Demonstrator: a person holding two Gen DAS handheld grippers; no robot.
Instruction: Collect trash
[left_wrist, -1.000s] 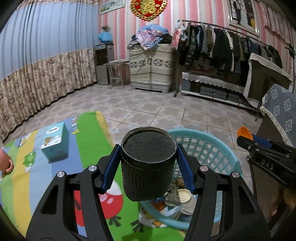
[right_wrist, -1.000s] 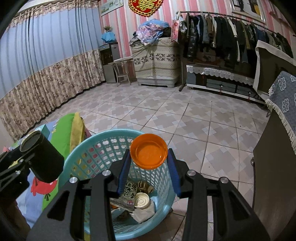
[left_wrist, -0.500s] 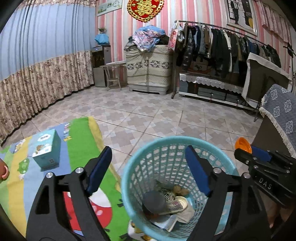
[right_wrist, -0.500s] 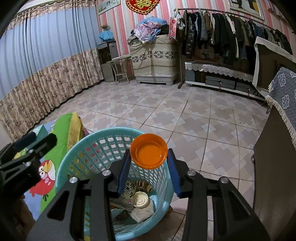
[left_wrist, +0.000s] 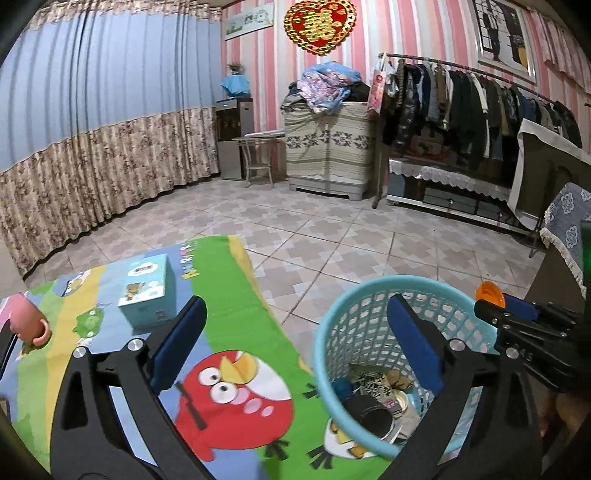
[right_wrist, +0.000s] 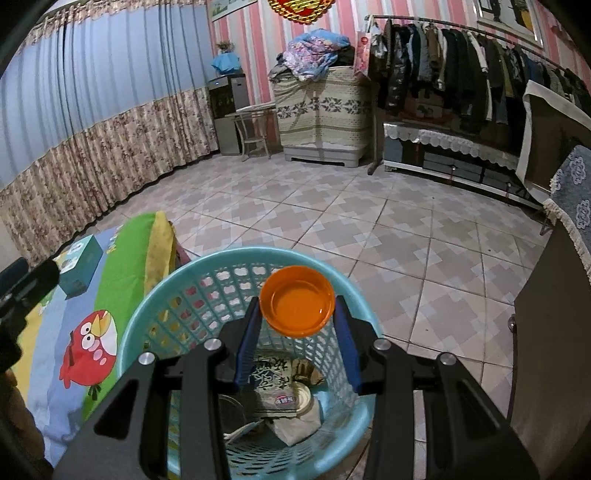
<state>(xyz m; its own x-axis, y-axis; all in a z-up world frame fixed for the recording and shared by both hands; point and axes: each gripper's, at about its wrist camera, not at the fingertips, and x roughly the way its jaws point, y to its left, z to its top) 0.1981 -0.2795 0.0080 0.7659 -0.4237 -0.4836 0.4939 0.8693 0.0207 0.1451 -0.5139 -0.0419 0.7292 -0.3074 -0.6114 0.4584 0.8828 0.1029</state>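
Note:
A light blue plastic basket (left_wrist: 334, 325) (right_wrist: 155, 302) stands on the tiled floor beside a colourful play mat. It holds a black ribbed cup (left_wrist: 367, 413), a tin lid (right_wrist: 301, 397), wrappers and paper. My left gripper (left_wrist: 295, 343) is open and empty, above the mat edge and the basket's left rim. My right gripper (right_wrist: 297, 314) is shut on an orange lid (right_wrist: 297, 312) and holds it over the basket; it also shows in the left wrist view (left_wrist: 489, 293).
A teal tissue box (left_wrist: 147, 291) and a pink toy (left_wrist: 31, 323) lie on the mat (left_wrist: 236, 321). A dark cabinet with a blue cloth (right_wrist: 554, 332) stands right of the basket. A clothes rack (left_wrist: 461, 96) and a covered cabinet (left_wrist: 328, 147) line the far wall.
My left gripper opened and let the black cup fall into the basket, then drew back to the left over the mat. My right gripper stayed shut on the orange lid above the basket.

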